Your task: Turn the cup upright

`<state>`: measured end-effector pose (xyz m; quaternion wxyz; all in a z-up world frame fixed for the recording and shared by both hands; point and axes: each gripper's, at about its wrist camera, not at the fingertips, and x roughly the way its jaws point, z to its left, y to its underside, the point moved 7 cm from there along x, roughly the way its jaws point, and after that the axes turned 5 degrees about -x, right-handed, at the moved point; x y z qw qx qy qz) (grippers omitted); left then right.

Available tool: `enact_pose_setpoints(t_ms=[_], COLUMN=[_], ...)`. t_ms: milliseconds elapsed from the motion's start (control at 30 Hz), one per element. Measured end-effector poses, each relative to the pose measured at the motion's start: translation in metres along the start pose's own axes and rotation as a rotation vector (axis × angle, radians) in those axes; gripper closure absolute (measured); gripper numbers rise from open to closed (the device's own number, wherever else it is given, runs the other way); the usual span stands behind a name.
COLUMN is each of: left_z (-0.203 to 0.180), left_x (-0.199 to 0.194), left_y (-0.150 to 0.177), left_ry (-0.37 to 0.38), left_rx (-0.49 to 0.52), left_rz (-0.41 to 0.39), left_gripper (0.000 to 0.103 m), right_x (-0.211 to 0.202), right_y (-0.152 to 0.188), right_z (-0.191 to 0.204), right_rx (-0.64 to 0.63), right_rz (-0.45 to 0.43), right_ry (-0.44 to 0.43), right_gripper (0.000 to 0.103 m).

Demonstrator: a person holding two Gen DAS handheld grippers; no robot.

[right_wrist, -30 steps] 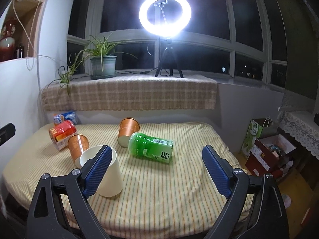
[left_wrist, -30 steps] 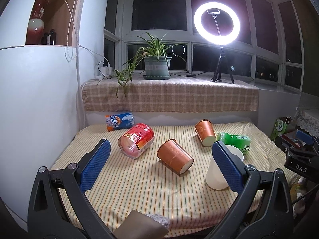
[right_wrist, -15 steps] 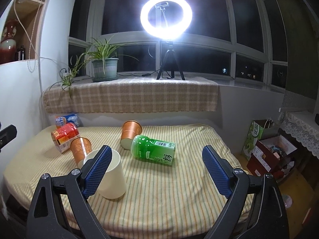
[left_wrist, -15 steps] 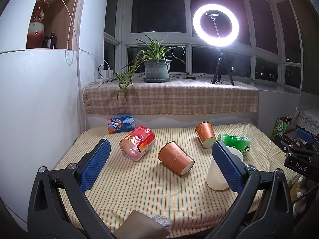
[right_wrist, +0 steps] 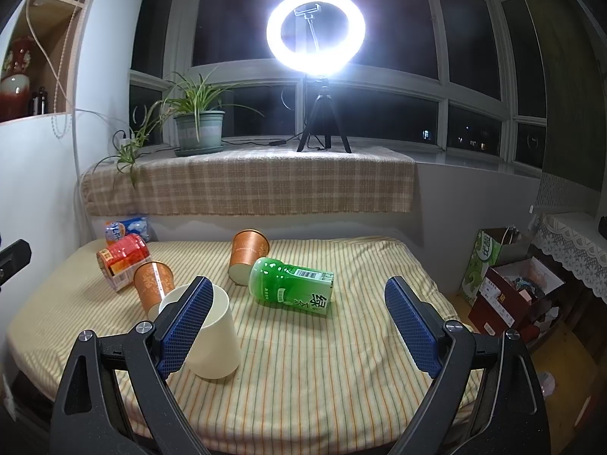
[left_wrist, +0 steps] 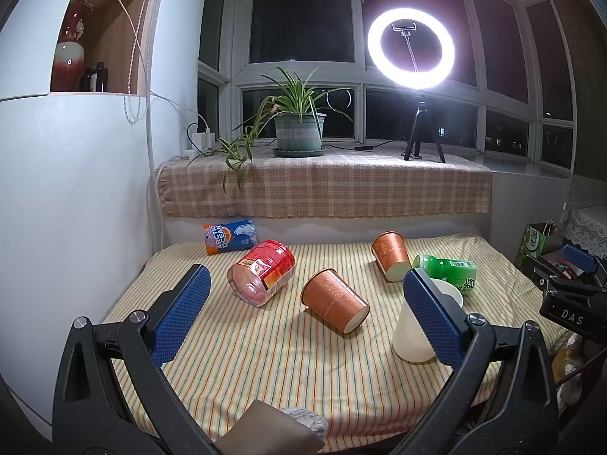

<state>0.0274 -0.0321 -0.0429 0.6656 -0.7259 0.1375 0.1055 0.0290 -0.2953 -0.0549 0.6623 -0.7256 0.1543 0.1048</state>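
A white cup stands upside down on the striped cloth, wide mouth down; in the right wrist view it sits behind my left finger. An orange paper cup lies on its side mid-table, also visible in the right wrist view. A second orange cup lies on its side further back, seen too from the right wrist. My left gripper is open and empty above the near table. My right gripper is open and empty, right of the white cup.
A green bottle lies on its side beside the far orange cup. A red can and a blue packet lie at the back left. A plant pot and ring light stand on the sill. Boxes sit right.
Both grippers have drifted back and slightly upward, so the table objects sit a little lower and farther in view. Nothing on the table has moved.
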Motion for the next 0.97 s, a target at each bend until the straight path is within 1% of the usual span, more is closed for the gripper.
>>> enact_pose_setpoints(t_ms=[333, 833, 967], left_z=[-0.0017, -0.0034, 0.0011], left_x=[0.0009, 0.005, 0.0094], left_y=[0.0027, 0.0046, 0.0045], left_ry=[0.003, 0.004, -0.027], left_rx=[0.017, 0.008, -0.001], left_rz=[0.017, 0.021, 0.014], left_gripper=[0.0, 0.0, 0.0], right_x=[0.0015, 0.0038, 0.0044], right_y=[0.0006, 0.0045, 0.0062], right_z=[-0.0009, -0.002, -0.0009], right_rx=[0.007, 0.002, -0.003], right_rz=[0.005, 0.014, 0.019], right_ry=[0.001, 0.005, 0.002], right_gripper=[0.011, 0.011, 0.011])
